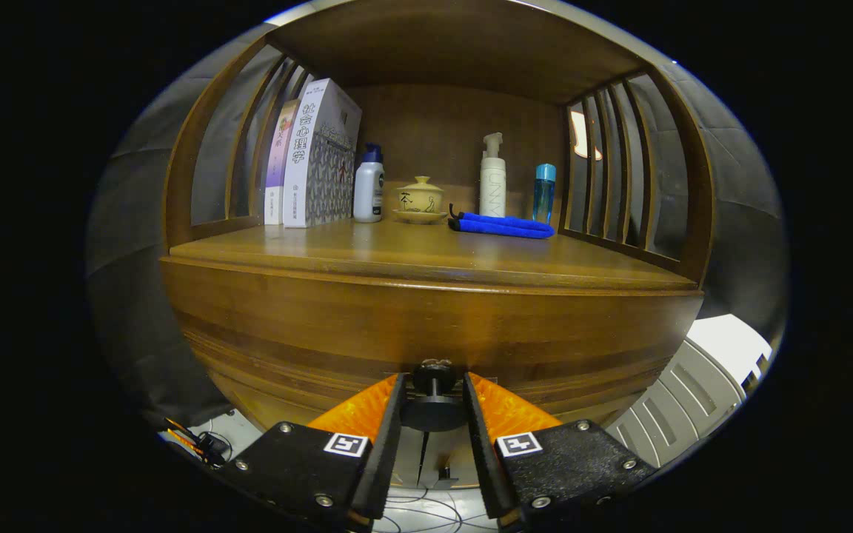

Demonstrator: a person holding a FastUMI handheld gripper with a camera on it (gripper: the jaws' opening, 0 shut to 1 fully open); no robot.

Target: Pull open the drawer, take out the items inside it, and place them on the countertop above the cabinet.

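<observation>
Gripper: our gripper (432, 403) sits low before the cabinet, its fingers (389, 422) flanking the drawer knob (432, 403); they stand just beside the knob's disc, and we cannot tell whether both press on it.
Drawer: the drawer front (426, 326) fills the band right beyond the fingers at 12 o'clock; from here we cannot tell whether it is shut or slightly out, and its contents are hidden.
Countertop: the polished wooden countertop (412, 255) lies above the drawer front, glossy, with a bare front strip.
On the countertop, rear left (11 o'clock): two upright books (312, 159), then a white bottle (369, 185) with a dark cap just beside them.
Rear middle (12 o'clock): a yellow lidded cup (420, 200) on its saucer.
Rear right (1 o'clock): a tall pump bottle (492, 181), a folded blue cloth (504, 226) lying in front of it, and a small blue bottle (543, 192).
Room: slatted wooden side rails (611, 163) close the shelf at both ends under a wooden top; dark cloth walls hang behind.
Floor: cables (201, 444) lie at 8 o'clock, a pale ribbed panel (686, 400) at 4 o'clock.
</observation>
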